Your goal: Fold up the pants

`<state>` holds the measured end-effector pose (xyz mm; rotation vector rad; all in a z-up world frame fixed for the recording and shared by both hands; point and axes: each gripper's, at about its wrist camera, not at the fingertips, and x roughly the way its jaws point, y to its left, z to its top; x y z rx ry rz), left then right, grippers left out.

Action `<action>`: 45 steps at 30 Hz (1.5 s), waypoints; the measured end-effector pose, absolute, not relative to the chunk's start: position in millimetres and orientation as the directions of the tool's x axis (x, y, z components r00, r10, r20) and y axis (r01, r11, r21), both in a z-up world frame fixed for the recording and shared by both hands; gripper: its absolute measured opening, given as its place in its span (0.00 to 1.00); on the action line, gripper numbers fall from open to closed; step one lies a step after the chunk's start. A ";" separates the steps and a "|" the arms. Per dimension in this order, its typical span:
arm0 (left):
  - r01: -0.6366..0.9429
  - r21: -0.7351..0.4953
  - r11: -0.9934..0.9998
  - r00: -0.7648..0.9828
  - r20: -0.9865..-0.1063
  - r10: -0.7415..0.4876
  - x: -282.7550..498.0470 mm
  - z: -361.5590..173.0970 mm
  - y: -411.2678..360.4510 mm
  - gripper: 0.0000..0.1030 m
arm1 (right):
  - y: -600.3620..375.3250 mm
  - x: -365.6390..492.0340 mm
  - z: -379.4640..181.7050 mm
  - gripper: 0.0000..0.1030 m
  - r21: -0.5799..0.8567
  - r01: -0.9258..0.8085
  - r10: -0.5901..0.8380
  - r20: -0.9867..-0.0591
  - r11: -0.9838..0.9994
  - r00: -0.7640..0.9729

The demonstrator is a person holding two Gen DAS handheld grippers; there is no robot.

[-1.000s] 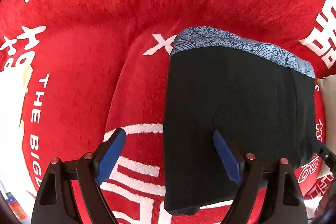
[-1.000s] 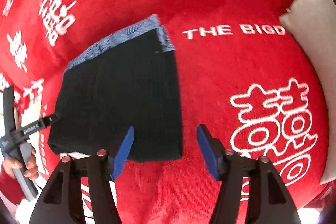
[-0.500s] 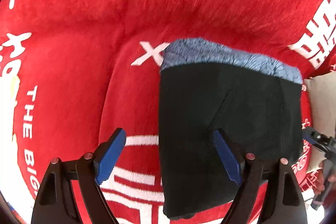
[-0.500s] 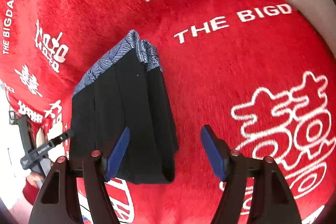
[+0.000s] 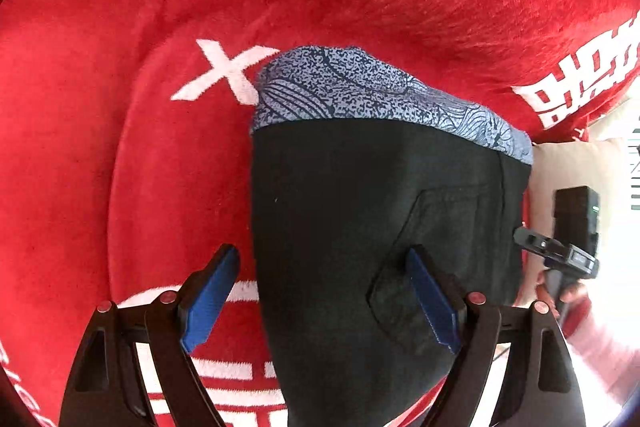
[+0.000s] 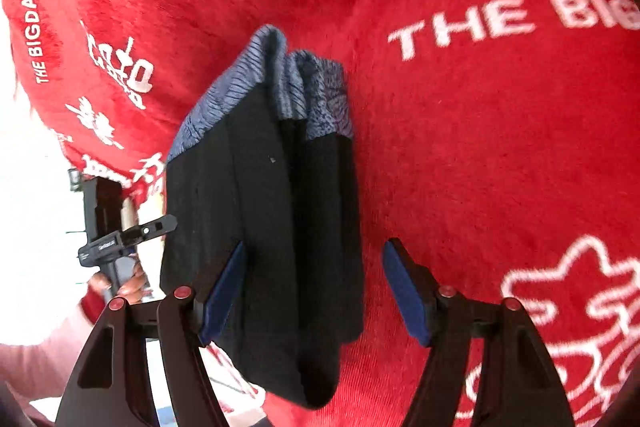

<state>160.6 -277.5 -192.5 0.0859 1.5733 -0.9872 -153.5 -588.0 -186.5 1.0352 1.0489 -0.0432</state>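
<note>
The black pants (image 5: pixel 360 227) lie folded into a compact stack on the red blanket, with a blue patterned waistband (image 5: pixel 372 95) at the far end. My left gripper (image 5: pixel 320 299) is open and empty, hovering over the near end of the stack. In the right wrist view the folded pants (image 6: pixel 264 227) show several layers. My right gripper (image 6: pixel 316 291) is open and empty, its jaws apart above the pants' near right edge.
The red blanket (image 5: pixel 120 147) with white lettering covers the surface. The right gripper and its hand (image 5: pixel 568 251) show at the right edge of the left view; the left gripper (image 6: pixel 116 239) shows at the left of the right view. A cream cushion (image 5: pixel 560 163) lies beyond the blanket.
Both grippers have pulled back and swung around the folded pants; the pants now sit more centred under each. Both stay open. The pants have not moved.
</note>
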 end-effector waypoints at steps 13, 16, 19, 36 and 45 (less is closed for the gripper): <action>0.582 -0.553 0.597 -0.293 -0.827 -0.480 145.5 -201.0 -294.1 0.78 | -596.3 -133.9 -206.5 0.65 0.768 0.449 0.518 -0.640 0.457 0.568; 0.609 -0.533 0.588 -0.262 -0.834 -0.485 138.0 -191.6 -294.1 0.69 | -594.0 -134.7 -203.9 0.53 0.759 0.470 0.506 -0.650 0.450 0.567; 0.606 -0.536 0.588 -0.246 -0.829 -0.502 135.3 -185.8 -291.0 0.61 | -589.5 -134.6 -198.5 0.45 0.760 0.479 0.493 -0.650 0.440 0.579; 0.642 -0.526 0.558 -0.220 -0.824 -0.523 69.4 -129.2 -253.2 0.57 | -546.2 -185.4 -152.3 0.42 0.786 0.468 0.490 -0.618 0.404 0.615; 0.639 -0.495 0.588 -0.214 -0.849 -0.483 34.0 -161.2 -234.3 0.57 | -515.2 -218.0 -173.0 0.42 0.768 0.509 0.489 -0.640 0.389 0.592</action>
